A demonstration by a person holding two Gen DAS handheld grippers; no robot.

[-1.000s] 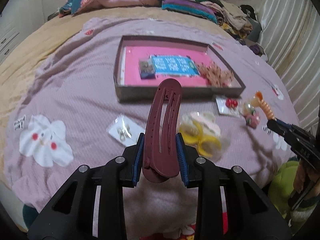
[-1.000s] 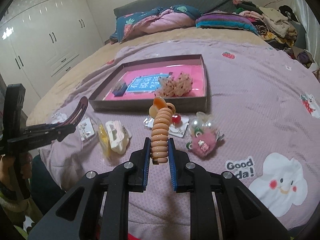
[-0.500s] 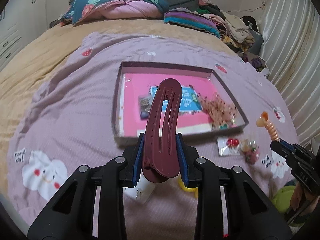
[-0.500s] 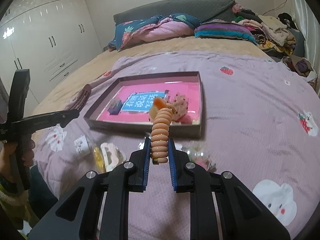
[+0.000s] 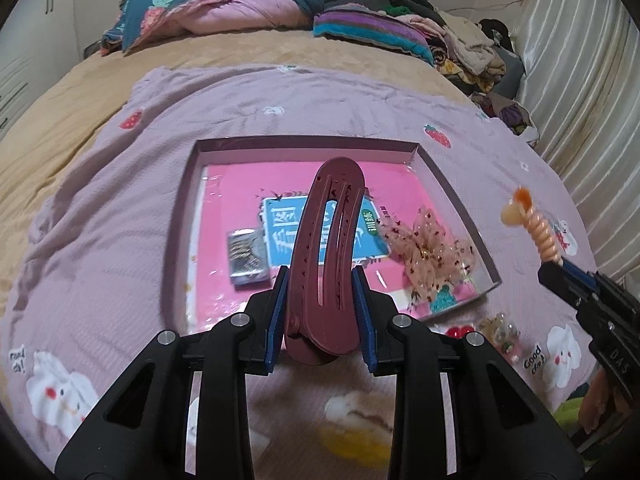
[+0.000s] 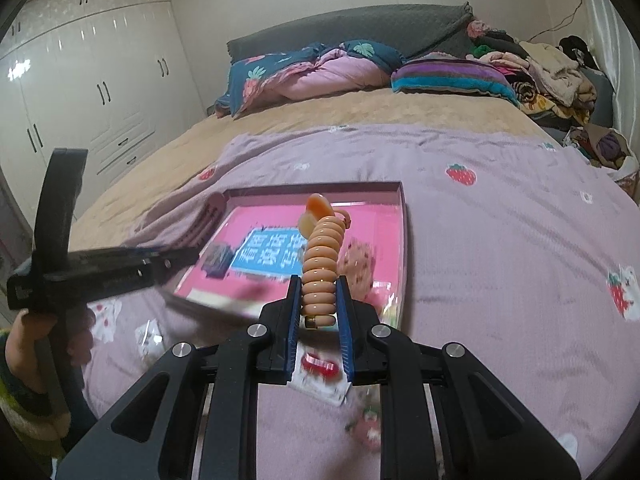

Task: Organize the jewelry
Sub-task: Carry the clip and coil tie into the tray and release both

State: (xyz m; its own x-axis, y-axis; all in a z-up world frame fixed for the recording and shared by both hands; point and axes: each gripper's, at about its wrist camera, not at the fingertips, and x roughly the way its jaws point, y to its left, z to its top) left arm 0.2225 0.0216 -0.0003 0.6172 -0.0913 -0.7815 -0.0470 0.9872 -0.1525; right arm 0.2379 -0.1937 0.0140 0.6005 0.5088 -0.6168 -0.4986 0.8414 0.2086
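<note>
Both grippers have advanced over the lilac bedspread (image 5: 100, 240) from its near edge toward the shallow mauve cardboard tray (image 5: 452, 184). The left gripper (image 5: 322, 312) clamps a long burgundy plastic hair clip (image 5: 326, 264) above the tray's near edge; the right gripper (image 6: 320, 308) grips a peach spiral coil hair tie (image 6: 320, 264) upright there.

Tray (image 5: 452, 184) lies on blanket (image 5: 100, 216), mid-bed. In tray: small packet (image 5: 246, 258) left, card (image 5: 280, 236) centre, frilly hair tie (image 5: 430, 256) right. Pillows (image 5: 224, 12) behind, clothes pile (image 5: 468, 48) behind right. Loose trinkets (image 5: 500, 330) before tray's right corner.
</note>
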